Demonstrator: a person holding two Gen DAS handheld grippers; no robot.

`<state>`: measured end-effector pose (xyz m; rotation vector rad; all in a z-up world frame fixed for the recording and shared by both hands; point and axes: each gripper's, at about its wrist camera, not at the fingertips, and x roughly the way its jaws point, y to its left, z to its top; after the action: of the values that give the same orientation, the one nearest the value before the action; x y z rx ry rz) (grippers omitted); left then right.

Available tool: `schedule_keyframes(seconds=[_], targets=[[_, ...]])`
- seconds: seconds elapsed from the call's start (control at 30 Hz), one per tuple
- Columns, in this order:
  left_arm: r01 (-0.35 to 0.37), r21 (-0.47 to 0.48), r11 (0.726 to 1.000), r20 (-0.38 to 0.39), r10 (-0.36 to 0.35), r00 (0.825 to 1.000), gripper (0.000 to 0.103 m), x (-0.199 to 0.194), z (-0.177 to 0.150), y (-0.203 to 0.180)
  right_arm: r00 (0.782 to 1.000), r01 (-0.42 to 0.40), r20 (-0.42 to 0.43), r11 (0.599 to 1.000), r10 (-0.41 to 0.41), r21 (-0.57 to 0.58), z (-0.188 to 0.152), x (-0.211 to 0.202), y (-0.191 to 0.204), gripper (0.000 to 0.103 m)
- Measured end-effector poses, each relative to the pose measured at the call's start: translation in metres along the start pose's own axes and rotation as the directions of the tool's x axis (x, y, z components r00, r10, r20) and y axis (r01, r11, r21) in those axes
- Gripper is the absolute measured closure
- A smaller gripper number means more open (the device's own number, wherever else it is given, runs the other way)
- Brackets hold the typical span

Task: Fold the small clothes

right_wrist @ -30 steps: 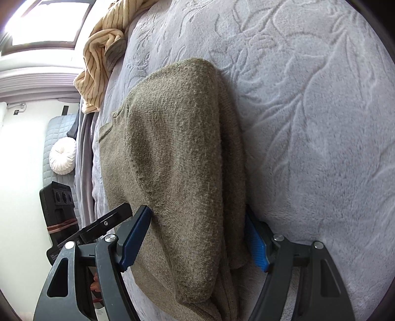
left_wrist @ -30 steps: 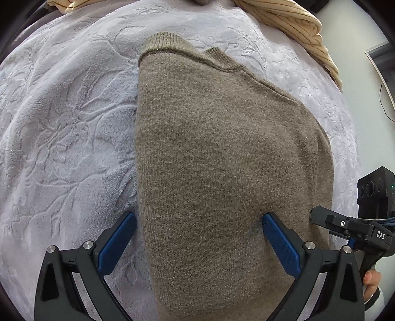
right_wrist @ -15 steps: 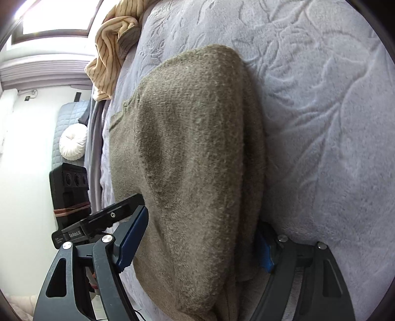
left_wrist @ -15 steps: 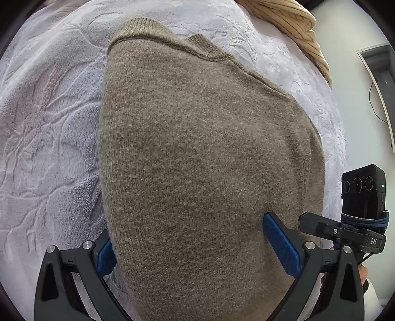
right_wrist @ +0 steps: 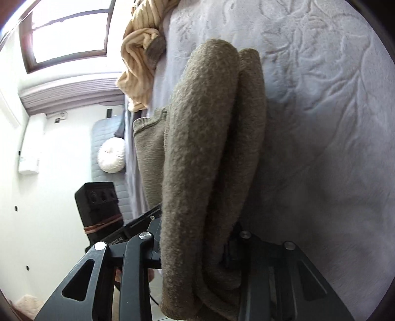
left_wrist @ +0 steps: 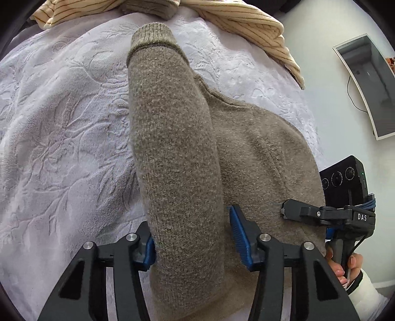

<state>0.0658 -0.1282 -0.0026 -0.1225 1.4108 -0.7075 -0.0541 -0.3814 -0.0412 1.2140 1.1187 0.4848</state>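
Observation:
An olive-brown knit sweater lies on a pale lilac embossed blanket. My left gripper is shut on a lifted fold of the sweater, which hangs forward between the blue pads. The rest of the sweater spreads to the right on the blanket. My right gripper is shut on the sweater's thick folded edge, raised off the blanket. Its pads are mostly hidden by cloth. The right gripper also shows in the left wrist view.
A cream striped garment lies bunched at the blanket's far edge, also in the right wrist view. A wall-mounted screen is to the right. A window, a round white cushion and a chair are beyond the bed.
Both grippers closed from wide open onto the sweater's near edge and lifted it. The cloth now stands in narrow raised folds instead of lying flat.

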Motion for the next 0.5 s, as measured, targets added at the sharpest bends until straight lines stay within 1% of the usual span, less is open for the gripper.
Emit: schedule_keyframes(seconds=[0.07, 0.23, 0.3, 0.37, 0.5], targets=[[0.009, 0.012, 1.000, 0.011, -0.009, 1.000, 0.050, -0.014, -0.006, -0.003, 1.000, -0.014, -0.001, 1.000, 0.014, -0.003, -0.008, 0.000, 0.010, 0.068], [0.014, 0.026, 1.000, 0.030, -0.015, 0.999, 0.050, -0.058, -0.035, 0.008, 0.998, -0.055, -0.015, 0.998, 0.055, -0.003, -0.039, 0.009, 0.035, 0.068], [-0.004, 0.024, 1.000, 0.028, 0.003, 1.000, 0.050, -0.072, -0.051, 0.015, 0.997, -0.070, -0.027, 0.998, 0.069, -0.007, -0.055, 0.021, 0.046, 0.068], [-0.036, 0.017, 0.999, 0.021, 0.035, 0.999, 0.050, -0.087, -0.072, 0.028, 0.996, -0.070, -0.048, 0.997, 0.069, -0.017, -0.074, 0.036, 0.055, 0.068], [-0.089, -0.021, 0.996, -0.009, 0.088, 0.996, 0.050, -0.101, -0.113, 0.056, 0.993, -0.063, -0.105, 0.998, 0.061, -0.016, -0.118, 0.080, 0.064, 0.068]])
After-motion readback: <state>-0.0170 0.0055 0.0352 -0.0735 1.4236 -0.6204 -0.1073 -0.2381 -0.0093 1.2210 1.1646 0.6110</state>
